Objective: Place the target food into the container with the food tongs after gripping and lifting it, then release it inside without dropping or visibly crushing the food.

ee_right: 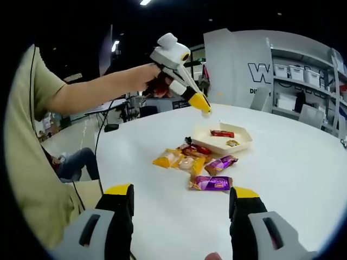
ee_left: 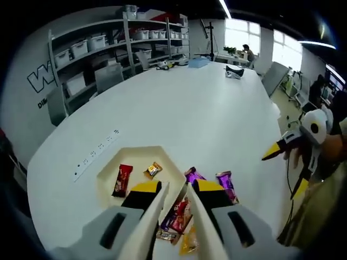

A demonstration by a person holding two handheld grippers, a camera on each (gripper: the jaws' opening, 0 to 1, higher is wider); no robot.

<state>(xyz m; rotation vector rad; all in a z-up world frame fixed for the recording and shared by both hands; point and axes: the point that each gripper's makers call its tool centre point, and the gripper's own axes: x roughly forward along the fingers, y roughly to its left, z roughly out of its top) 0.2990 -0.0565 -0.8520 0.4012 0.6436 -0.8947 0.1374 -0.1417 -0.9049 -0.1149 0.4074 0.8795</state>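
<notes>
My left gripper (ee_left: pixel 176 188) is shut on cream food tongs (ee_left: pixel 157 208), whose two arms run forward between its jaws with the tips slightly apart. It hovers above a pile of wrapped snacks (ee_left: pixel 178 214) on the white table (ee_left: pixel 206 119), including a purple packet (ee_left: pixel 225 181). A cream tray (ee_left: pixel 108 173) left of the pile holds a red bar (ee_left: pixel 122 180) and a small gold candy (ee_left: pixel 153 170). In the right gripper view a hand holds the left gripper (ee_right: pixel 201 104) above the tray (ee_right: pixel 241 145) and the snacks (ee_right: pixel 190 160). My right gripper (ee_right: pixel 181 197) is open and empty, low over the table; the right gripper (ee_left: pixel 271 153) is off to the right.
A power strip (ee_left: pixel 97 153) is set into the table beyond the tray. Shelves with bins (ee_left: pixel 108 49) stand behind the table, and small items (ee_left: pixel 234 71) sit at its far end. A seated person (ee_right: pixel 76 162) is beside the table's edge.
</notes>
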